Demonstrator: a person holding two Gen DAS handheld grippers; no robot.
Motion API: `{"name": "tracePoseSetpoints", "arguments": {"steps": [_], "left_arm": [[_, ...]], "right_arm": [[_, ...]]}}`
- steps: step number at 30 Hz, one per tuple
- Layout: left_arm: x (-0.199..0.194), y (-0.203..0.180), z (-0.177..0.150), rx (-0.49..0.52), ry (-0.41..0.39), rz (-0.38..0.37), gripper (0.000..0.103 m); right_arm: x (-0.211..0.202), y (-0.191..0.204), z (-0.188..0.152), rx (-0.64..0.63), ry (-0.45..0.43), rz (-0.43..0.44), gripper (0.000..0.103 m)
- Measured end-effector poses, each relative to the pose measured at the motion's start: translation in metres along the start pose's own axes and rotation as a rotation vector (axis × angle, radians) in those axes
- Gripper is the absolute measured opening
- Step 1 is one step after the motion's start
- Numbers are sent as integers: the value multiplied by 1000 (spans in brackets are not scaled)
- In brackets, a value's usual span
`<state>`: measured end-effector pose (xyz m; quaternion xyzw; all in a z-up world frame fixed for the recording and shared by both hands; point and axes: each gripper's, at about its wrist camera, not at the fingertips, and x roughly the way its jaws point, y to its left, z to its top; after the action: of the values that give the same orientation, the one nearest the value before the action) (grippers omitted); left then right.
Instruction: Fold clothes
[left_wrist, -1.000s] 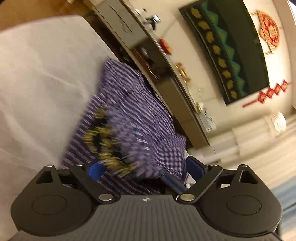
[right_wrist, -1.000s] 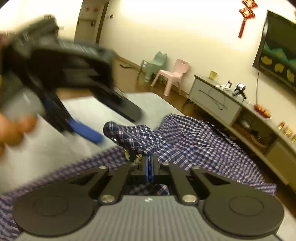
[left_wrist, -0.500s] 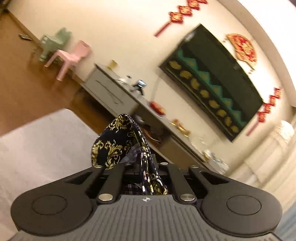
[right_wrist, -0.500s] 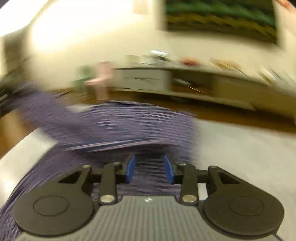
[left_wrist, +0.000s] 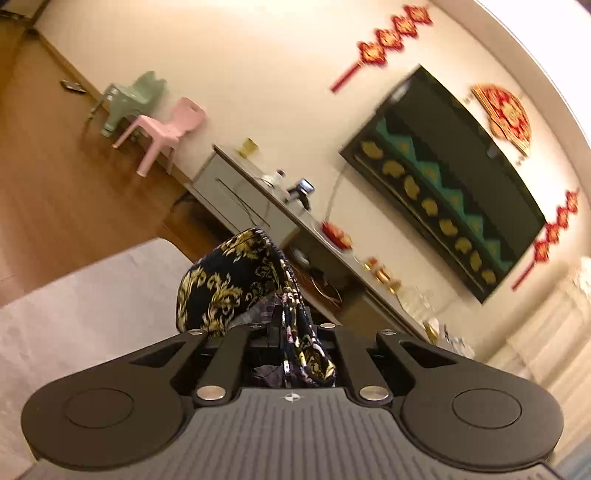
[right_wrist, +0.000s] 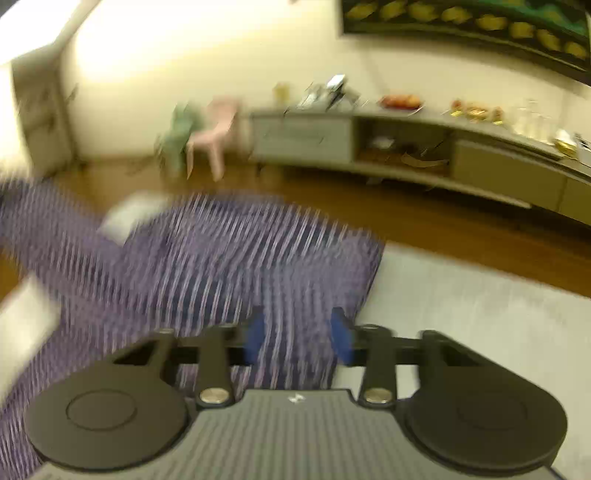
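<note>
A purple plaid shirt (right_wrist: 207, 258) lies spread on the white-covered table (right_wrist: 480, 314), blurred by motion in the right wrist view. My right gripper (right_wrist: 297, 334) is open, its blue pads (right_wrist: 255, 332) just above the shirt's near edge, holding nothing. My left gripper (left_wrist: 291, 332) is shut on a fold of the shirt, at a part lined with black and gold patterned fabric (left_wrist: 229, 288), and holds it raised above the table (left_wrist: 92, 295).
A long grey TV cabinet (right_wrist: 406, 147) with small items stands along the far wall under a dark wall hanging (left_wrist: 443, 184). A pink chair (left_wrist: 166, 129) and a green chair (left_wrist: 129, 96) stand on the wooden floor.
My left gripper closed on the shirt's patterned part and lifted it. My right gripper let go of the shirt, opened, and swung to the shirt's near edge.
</note>
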<state>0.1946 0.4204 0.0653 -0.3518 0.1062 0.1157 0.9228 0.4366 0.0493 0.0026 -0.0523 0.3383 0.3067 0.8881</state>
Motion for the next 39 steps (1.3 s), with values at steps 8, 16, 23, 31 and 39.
{"name": "tracePoseSetpoints", "arguments": {"steps": [8, 16, 23, 31, 39], "left_arm": [[-14, -20, 1, 71, -95, -102, 6], [16, -22, -18, 118, -20, 12, 6], [17, -19, -21, 112, 6, 24, 6], [-19, -129, -69, 448, -5, -179, 6], [-65, -217, -250, 1106, 265, -533, 6]], "right_arm": [[97, -15, 20, -51, 171, -164, 2], [100, -23, 20, 8, 51, -276, 25], [-48, 5, -51, 11, 19, -122, 29], [-154, 92, -209, -269, 183, -5, 12], [-167, -15, -203, 699, 47, 357, 57]]}}
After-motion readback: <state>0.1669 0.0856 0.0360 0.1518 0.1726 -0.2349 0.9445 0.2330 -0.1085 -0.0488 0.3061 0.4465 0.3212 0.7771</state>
